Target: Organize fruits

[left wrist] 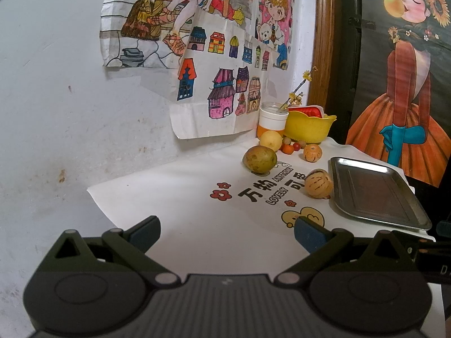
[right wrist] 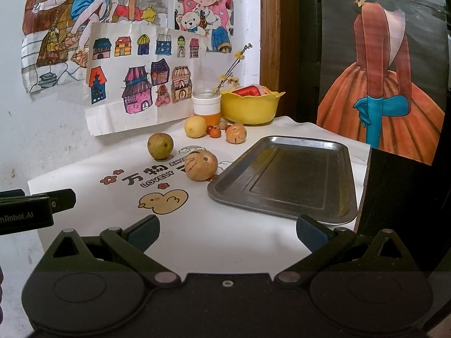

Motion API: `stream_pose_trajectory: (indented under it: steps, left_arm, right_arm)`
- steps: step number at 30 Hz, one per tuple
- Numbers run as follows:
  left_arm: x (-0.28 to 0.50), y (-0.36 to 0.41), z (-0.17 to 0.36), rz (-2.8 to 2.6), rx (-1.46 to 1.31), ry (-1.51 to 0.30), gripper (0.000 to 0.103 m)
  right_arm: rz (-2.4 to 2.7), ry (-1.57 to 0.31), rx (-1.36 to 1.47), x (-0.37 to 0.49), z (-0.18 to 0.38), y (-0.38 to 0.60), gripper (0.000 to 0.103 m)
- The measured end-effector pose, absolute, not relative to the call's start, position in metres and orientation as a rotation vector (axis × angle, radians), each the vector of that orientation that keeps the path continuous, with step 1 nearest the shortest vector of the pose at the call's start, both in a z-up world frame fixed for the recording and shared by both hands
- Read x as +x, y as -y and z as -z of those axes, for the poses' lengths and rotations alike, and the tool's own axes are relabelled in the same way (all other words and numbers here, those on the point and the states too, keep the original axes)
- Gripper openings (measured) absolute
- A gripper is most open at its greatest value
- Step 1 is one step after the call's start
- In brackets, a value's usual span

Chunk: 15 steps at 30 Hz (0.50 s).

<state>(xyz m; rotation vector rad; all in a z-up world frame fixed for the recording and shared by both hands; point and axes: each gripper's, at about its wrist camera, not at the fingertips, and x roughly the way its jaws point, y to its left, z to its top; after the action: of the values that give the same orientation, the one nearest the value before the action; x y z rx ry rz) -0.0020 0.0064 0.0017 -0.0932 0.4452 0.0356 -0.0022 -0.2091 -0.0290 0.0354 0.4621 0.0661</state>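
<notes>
White tablecloth (right wrist: 197, 233); red item in yellow bowl (right wrist: 251, 107) half-hidden; both hand-held grippers (left wrist: 227, 233) (right wrist: 227, 232) wide, empty.

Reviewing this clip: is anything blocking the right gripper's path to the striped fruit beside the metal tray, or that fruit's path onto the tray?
Nothing visible does. Open white cloth lies between the open right gripper and the striped fruit. The fruit sits right at the near-left edge of the metal tray, which holds nothing. The other fruits lie farther back.

I'm looking into a home: children's coloured drawings (right wrist: 135, 67) taped to a scuffed white wall (left wrist: 56, 98), a cartoon-printed cloth (right wrist: 157, 197) over the tabletop, a yellow bowl (right wrist: 251, 108) and a jar (right wrist: 206, 104) with a flower sprig.
</notes>
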Motion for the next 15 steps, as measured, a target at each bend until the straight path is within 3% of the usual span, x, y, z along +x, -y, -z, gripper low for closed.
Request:
stream_pose_trajectory:
  steps: [15]
  left_arm:
    - [-0.0041, -0.0102, -0.0053, -0.026, -0.097, -0.456, 0.103]
  right_arm:
    - [-0.064, -0.462, 0.037, -0.0045, 0.0249, 0.2082, 0.103]
